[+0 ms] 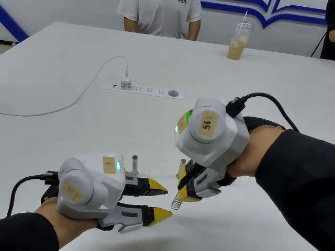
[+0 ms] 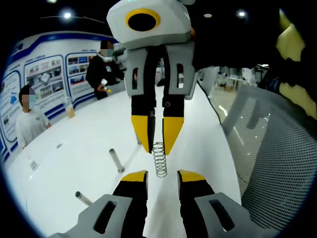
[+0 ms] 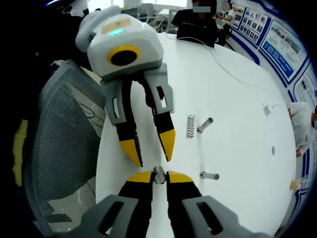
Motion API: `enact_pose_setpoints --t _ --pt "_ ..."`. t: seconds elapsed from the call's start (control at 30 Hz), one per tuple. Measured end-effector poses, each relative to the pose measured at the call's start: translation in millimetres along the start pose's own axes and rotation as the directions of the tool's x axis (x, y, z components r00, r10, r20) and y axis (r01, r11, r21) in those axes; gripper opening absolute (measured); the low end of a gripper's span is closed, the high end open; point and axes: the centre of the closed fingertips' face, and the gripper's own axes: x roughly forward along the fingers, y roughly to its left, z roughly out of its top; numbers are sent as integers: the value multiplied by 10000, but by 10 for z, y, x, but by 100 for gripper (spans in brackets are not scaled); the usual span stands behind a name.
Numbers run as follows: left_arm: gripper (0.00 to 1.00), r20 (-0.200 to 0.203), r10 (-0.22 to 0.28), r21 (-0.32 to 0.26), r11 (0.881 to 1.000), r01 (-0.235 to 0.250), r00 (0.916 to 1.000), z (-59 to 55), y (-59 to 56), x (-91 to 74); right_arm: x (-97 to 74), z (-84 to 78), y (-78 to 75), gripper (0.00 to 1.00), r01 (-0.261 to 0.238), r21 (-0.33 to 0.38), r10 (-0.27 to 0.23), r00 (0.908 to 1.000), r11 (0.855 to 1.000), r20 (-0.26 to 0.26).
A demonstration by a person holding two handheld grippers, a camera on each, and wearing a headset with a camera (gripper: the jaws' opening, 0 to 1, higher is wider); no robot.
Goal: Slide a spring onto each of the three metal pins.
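1. The right gripper (image 3: 158,177) pinches a spring (image 2: 160,159) near the pins.
2. The left gripper (image 3: 152,156) is open and holds nothing.
3. The left pin (image 1: 135,163) and right pin (image 1: 182,166) look bare.
4. A second spring (image 3: 190,126) waits beside a pin.

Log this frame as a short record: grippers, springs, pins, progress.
left gripper: open, holding nothing, fingers pointing towards the right gripper
right gripper: shut on the held spring, which sticks out past its fingertips
loose spring: on the table beside one pin, not on it
pins: two in view, upright, both bare
progress: no spring on either visible pin yet
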Motion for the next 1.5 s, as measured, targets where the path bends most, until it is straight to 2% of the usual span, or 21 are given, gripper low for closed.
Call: enact_pose_setpoints --t 0.23,0.57,0.9,1.23,1.5 --pt "26 72 65 -63 10000 -65 10000 1 11 -18 -111 -35 -140 11 313 155 -313 9995 9994 -20" --pt "29 225 481 -288 9985 -474 9986 -5 103 -136 -293 -65 -314 11 792 270 -790 9968 9965 -82" --pt "34 288 862 -617 9945 -843 9959 -41 175 -252 -359 -98 -437 11 1019 231 -1012 9944 9945 -301" --pt "39 352 1363 -1071 9855 -1319 9900 -115 255 -422 -403 -77 -587 11 1203 205 -1194 9920 9925 -404" --pt "44 326 1932 -1437 9718 -1867 9806 -184 364 -575 -398 -67 -659 11 1287 234 -1276 9908 9914 -450"
